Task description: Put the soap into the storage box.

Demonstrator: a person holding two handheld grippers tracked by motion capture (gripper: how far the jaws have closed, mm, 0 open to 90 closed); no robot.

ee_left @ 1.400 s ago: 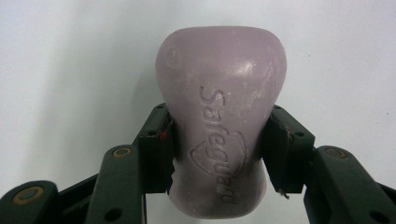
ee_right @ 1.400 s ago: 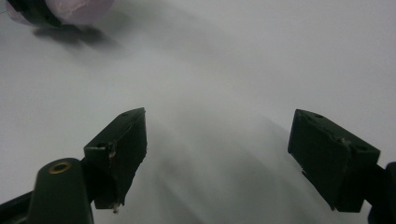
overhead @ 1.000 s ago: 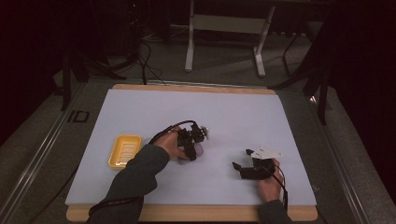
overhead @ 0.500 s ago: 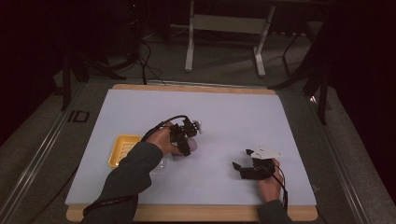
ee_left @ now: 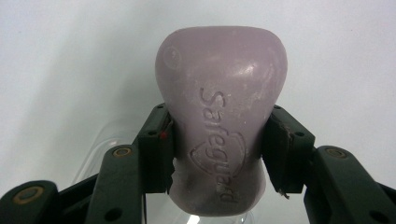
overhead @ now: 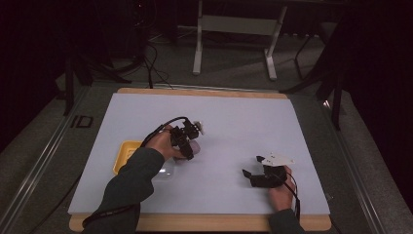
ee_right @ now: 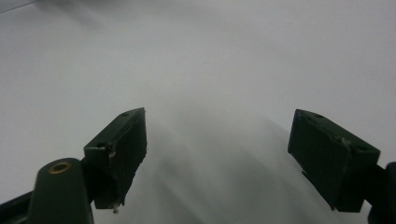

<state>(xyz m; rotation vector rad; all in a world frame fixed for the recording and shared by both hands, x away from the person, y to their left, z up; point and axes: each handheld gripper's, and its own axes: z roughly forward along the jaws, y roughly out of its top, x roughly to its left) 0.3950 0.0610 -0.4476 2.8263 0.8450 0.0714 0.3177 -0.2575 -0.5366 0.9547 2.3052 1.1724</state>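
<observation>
Left gripper view: left gripper (ee_left: 217, 154) clamped on the soap (ee_left: 219, 116). Since a second ago it has moved away from the yellow dish (overhead: 125, 155), soap aloft beside it. Right gripper (overhead: 253, 176) idle, jaws apart. Transfer underway.

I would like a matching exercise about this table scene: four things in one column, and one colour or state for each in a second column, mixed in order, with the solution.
Things:
1. soap bar
2. tray
3. left hand-held gripper
4. right hand-held gripper

Colour or state:
A. yellow, lying on the white table cover near the left forearm
B. jaws wide apart, nothing between them
C. pale purple, with a brand word pressed into it
D. jaws closed on both sides of a bar

Right pairs: 1-C, 2-A, 3-D, 4-B
</observation>
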